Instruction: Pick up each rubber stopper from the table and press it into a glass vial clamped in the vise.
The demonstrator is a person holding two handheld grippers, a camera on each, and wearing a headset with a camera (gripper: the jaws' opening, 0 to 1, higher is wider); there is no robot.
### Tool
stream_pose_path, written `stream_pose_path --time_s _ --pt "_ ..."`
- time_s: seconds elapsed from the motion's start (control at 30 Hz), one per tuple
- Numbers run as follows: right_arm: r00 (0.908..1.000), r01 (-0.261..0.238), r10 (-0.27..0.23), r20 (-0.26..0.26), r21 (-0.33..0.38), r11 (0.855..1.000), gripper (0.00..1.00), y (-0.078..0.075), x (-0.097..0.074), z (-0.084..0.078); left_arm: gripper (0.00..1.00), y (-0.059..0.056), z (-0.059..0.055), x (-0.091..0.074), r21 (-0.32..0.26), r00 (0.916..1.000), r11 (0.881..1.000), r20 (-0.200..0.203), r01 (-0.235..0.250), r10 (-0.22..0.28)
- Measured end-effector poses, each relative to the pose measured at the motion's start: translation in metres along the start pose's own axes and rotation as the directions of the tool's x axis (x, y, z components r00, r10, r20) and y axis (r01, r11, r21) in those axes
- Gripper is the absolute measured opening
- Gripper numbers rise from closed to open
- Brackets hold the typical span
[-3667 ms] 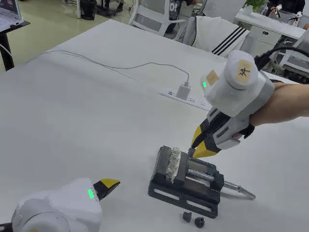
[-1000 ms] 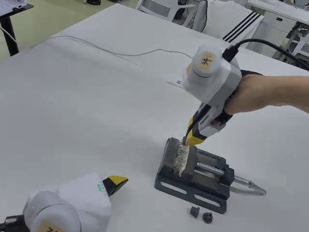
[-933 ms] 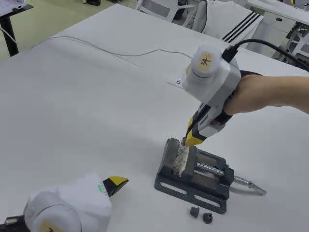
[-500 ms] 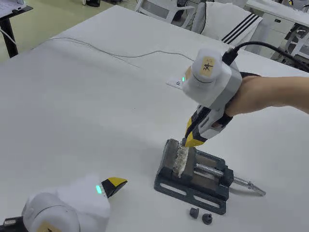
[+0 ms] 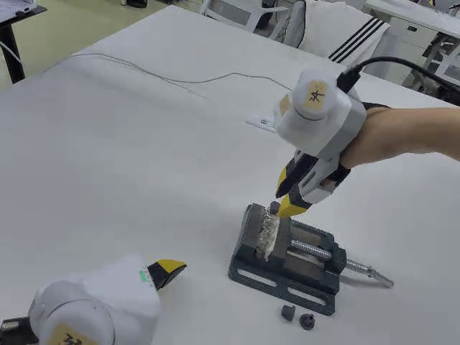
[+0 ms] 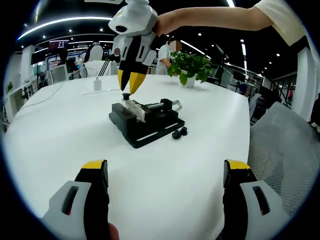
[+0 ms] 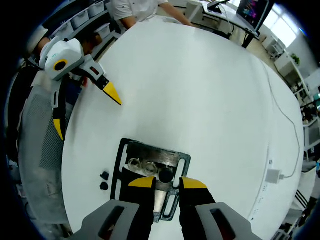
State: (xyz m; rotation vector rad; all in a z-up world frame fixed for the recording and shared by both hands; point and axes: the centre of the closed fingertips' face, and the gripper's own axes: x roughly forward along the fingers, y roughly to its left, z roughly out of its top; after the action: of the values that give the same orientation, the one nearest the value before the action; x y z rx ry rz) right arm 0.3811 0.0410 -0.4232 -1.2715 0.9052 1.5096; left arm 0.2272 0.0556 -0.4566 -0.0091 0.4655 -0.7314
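A black metal bench vise (image 5: 302, 277) sits on the white table (image 5: 144, 158), towards its near right part. A short row of clear glass vials (image 5: 267, 231) stands upright, clamped between the vise's jaws. A dark round rubber stopper (image 5: 274, 207) sits in the mouth of the vial at the far end of the row. In the right gripper view the other two vial mouths show as open rings.

The right gripper (image 7: 168, 183) hangs just above that stoppered vial, pointing down at it. Its yellow-tipped jaws are parted a little wider than the stopper, and in the left gripper view the tips are slightly above it, so it has let go.

Two more small dark rubber stoppers (image 5: 288, 312) (image 5: 307, 321) lie side by side on the table, just in front of the vise's near edge.

The left gripper (image 6: 165, 170) is low at the near left, well apart from the vise, jaws spread wide and grasping nothing.

A white power strip (image 5: 263, 121) with a thin white cable (image 5: 165, 77) lies farther back.
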Motion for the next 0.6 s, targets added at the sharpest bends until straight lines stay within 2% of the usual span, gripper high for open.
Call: stream_pose_path --time_s 0.17,0.6 --pt "0.9996 -0.017 0.017 0.025 0.014 1.0 0.08 0.0007 -0.0036 0.0042 0.95 0.0007 -0.0007 0.0004 -0.003 1.0 1.0 0.001 -0.002 0.002" --pt "0.9987 -0.047 0.047 0.019 0.017 0.999 0.0 0.0073 0.0048 0.0037 0.95 0.002 -0.0041 0.0 -0.013 1.0 1.0 -0.005 -0.004 0.004"
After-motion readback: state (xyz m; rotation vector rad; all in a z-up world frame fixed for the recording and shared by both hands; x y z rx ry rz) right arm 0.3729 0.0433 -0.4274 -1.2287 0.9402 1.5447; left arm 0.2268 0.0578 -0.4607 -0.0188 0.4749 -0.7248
